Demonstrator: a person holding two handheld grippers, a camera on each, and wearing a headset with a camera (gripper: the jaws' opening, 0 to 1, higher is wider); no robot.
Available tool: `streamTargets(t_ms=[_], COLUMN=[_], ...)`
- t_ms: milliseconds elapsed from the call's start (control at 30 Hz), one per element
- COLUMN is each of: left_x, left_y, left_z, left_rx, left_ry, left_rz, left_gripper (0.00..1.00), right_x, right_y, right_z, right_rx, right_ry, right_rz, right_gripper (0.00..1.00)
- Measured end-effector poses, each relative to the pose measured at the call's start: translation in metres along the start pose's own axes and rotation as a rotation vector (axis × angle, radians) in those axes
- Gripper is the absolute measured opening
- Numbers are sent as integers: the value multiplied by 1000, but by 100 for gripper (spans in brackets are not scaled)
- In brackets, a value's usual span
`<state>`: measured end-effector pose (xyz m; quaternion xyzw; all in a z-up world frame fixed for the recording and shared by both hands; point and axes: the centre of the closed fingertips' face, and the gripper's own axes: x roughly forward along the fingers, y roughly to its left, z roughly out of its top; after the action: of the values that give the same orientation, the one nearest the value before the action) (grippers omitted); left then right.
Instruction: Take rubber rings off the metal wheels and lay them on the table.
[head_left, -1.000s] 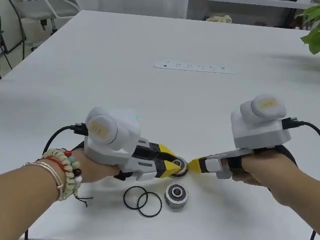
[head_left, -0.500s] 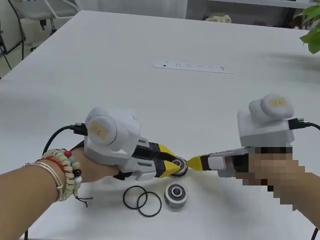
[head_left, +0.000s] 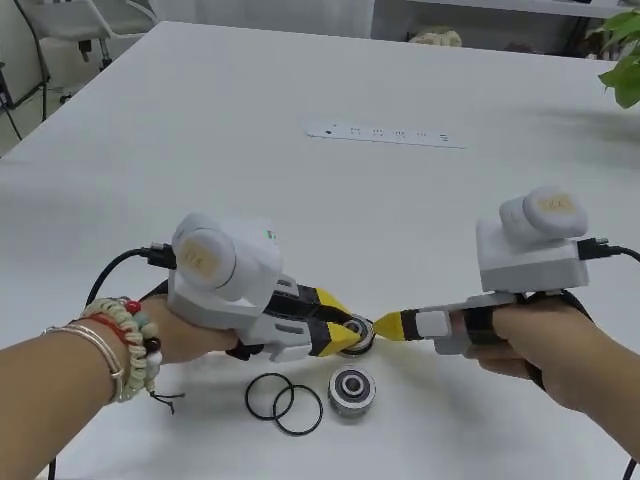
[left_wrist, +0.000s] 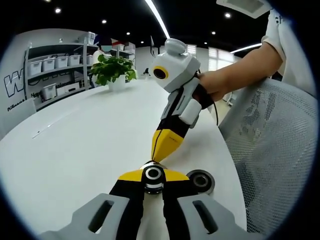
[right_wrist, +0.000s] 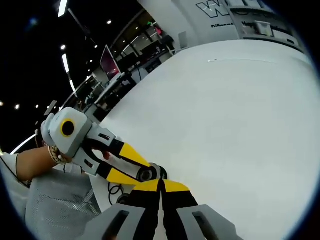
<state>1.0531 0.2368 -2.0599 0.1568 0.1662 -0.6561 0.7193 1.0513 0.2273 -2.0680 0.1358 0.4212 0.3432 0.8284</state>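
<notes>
Rubber rings, two thin black loops overlapping, lie flat on the white table close to its near edge, a loose metal wheel just beside them on the right. Beyond these the left gripper is clenched on a second wheel between its yellow jaws. The right gripper touches that wheel, jaws pressed together; whether they pinch anything cannot be told. Farther off lies a white power strip; plant leaves show at the far right corner.

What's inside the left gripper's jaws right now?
A metal wheel, clamped by the left gripper between its yellow tips. The right gripper, tips shut, reaches its rim. The jaws cover the wheel's sides, so whether a rubber ring is on it is hidden.
</notes>
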Motion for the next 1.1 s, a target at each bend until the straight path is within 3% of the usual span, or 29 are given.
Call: streamTargets(t_ms=[433,567,1100], left_x=[-1,-2,-2], left_y=[-2,-1,-2], left_z=[-1,-1,-2], left_rx=[7,14,23], left_ry=[14,18,23], left_rz=[-16,-8,-7], left_gripper=[9,8,8], right_x=[0,-2,-1], right_y=[1,3,9], right_z=[0,1,2], right_rx=[6,37,23], right_ry=[1,0,9], right_rz=[9,19,21], right_gripper=[0,0,0])
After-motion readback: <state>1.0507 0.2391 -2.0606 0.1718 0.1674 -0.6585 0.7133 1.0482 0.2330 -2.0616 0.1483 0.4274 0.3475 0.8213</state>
